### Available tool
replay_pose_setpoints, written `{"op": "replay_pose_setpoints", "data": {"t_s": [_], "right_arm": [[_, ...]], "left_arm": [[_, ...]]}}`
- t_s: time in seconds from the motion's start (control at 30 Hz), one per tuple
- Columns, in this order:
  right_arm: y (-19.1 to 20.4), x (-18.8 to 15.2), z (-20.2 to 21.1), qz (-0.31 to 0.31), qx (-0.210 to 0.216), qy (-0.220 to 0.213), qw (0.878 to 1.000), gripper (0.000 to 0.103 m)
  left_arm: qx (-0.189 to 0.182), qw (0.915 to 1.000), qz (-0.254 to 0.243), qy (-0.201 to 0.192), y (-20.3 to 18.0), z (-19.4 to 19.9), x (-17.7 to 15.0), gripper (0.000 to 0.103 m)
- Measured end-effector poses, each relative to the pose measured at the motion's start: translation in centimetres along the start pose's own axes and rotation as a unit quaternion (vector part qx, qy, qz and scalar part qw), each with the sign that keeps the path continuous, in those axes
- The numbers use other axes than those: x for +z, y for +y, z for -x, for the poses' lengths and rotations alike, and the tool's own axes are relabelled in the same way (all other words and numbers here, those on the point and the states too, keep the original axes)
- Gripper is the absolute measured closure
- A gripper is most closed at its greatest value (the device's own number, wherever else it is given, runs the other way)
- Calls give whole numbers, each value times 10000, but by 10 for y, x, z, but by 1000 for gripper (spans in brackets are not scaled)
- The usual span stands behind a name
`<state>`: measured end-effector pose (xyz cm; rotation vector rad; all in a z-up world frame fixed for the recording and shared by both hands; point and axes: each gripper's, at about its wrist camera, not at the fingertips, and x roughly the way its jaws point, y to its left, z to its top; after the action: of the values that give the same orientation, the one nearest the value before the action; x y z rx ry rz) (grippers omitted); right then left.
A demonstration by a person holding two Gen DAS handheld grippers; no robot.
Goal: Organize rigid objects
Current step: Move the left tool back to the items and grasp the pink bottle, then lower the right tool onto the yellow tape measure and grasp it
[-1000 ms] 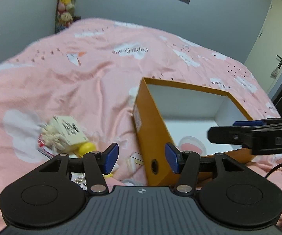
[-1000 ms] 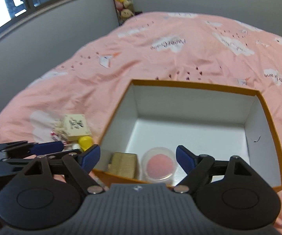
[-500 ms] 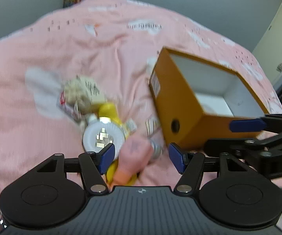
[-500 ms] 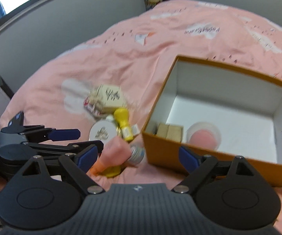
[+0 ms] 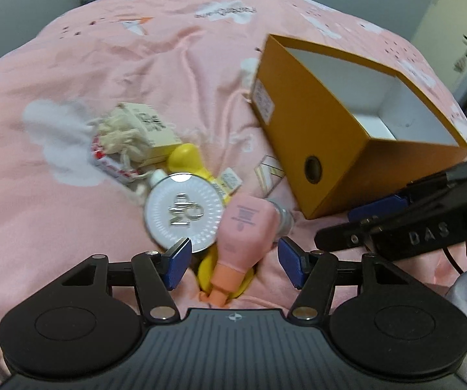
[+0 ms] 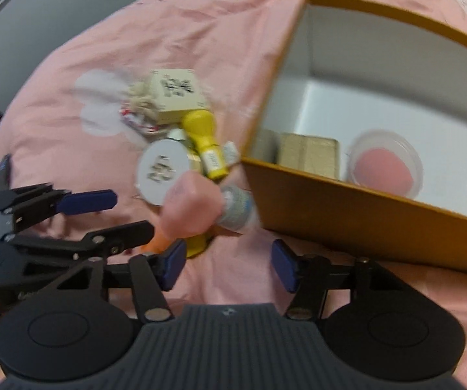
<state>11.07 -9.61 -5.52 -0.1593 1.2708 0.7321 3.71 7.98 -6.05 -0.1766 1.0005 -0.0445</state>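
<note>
A pile of small objects lies on the pink bedspread left of an open orange box (image 5: 301, 120). The pile holds a pink tube (image 5: 245, 227) with an orange cap, a round white compact (image 5: 184, 209), a yellow bottle (image 5: 188, 159) and a cream box (image 5: 149, 126). My left gripper (image 5: 233, 261) is open, its fingers on either side of the pink tube's lower end. My right gripper (image 6: 228, 265) is open and empty, just in front of the pink tube (image 6: 189, 208) and the box's near wall (image 6: 347, 214). The box holds a pink-filled round tub (image 6: 384, 165) and a tan block (image 6: 308, 154).
The right gripper's body shows at the right edge of the left wrist view (image 5: 412, 224); the left gripper shows at the left of the right wrist view (image 6: 55, 224). A red-and-white packet (image 5: 110, 162) lies under the cream box. A door (image 5: 460, 22) stands at the far right.
Both grippers have dropped and closed in on the pile beside the box. My left gripper's open fingers now flank the pink tube. The right wrist view has swung from the box interior toward the pile.
</note>
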Motion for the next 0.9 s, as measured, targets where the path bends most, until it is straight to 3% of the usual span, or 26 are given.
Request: {"op": "replay_pose_setpoints", "data": {"t_s": [0.13, 0.3, 0.5, 0.6, 0.63, 0.77, 0.9], "right_arm": [[-11, 0, -5, -242, 37, 80, 9997, 50], [-14, 0, -7, -280, 98, 79, 9995, 50], [-20, 0, -9, -381, 167, 92, 9991, 49], [-20, 0, -12, -397, 193, 104, 9990, 49], [-20, 1, -12, -393, 205, 100, 9990, 49], [-19, 0, -11, -367, 234, 92, 9990, 49], [-18, 0, -10, -329, 253, 73, 9991, 49]], "left_arm": [[124, 9985, -526, 128, -14, -17, 3, 31], [192, 9961, -802, 302, -19, -38, 6, 30], [588, 9878, -1414, 300, -37, -53, 3, 30], [689, 9842, -1613, 253, -43, -56, 2, 37], [693, 9833, -1665, 259, -45, -57, 2, 41], [768, 9811, -1760, 216, -48, -57, 0, 43], [756, 9866, -1447, 51, -41, -44, 1, 43]]}}
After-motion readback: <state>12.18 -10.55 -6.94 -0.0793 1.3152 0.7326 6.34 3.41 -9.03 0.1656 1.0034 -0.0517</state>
